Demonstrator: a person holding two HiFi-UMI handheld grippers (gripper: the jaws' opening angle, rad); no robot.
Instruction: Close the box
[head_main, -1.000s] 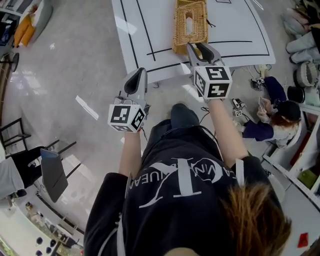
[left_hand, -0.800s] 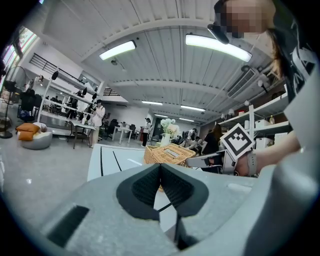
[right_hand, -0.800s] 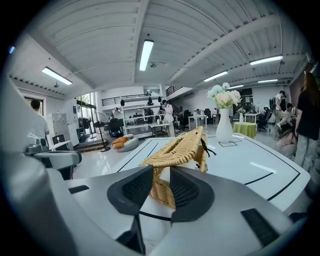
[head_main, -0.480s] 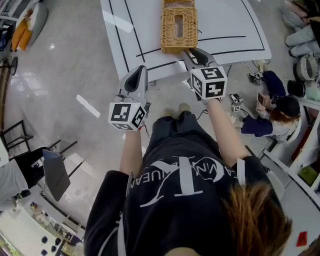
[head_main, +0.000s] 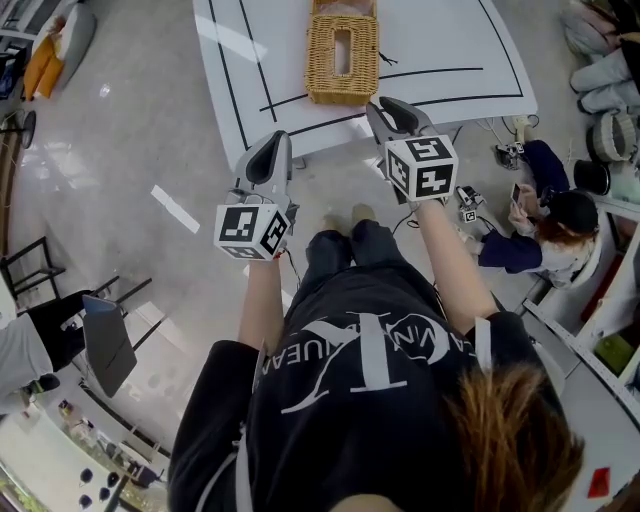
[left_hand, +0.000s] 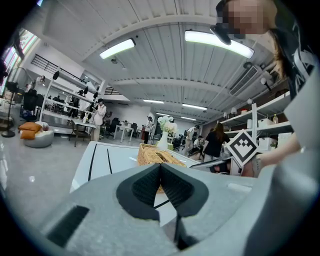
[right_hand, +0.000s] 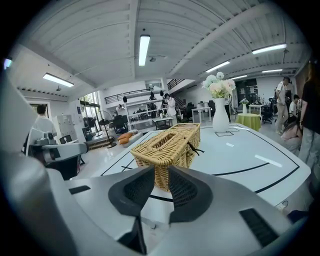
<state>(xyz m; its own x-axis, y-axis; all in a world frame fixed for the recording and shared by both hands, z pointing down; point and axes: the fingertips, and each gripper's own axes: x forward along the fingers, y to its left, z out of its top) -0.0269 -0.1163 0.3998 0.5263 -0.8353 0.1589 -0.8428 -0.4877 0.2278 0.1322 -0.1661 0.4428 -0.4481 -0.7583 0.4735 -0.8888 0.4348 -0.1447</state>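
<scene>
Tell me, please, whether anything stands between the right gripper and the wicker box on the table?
Nothing visible does. Only bare white table lies between the right gripper and the wicker box; the vase stands beyond the box. The gripper's jaws are closing with nothing between them.

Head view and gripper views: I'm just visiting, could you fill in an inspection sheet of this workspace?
Surface: white table, black lines marked on it.
Job's things: wicker box on the table, slotted lid appears down.
Clutter: vase of flowers further back on the table.
Grippers: left gripper fingers together, empty; right gripper fingers closing, nothing between them.
Cables: thin cable on the floor.
Surroundings: person seated on the floor beside the table; chair at left.
</scene>
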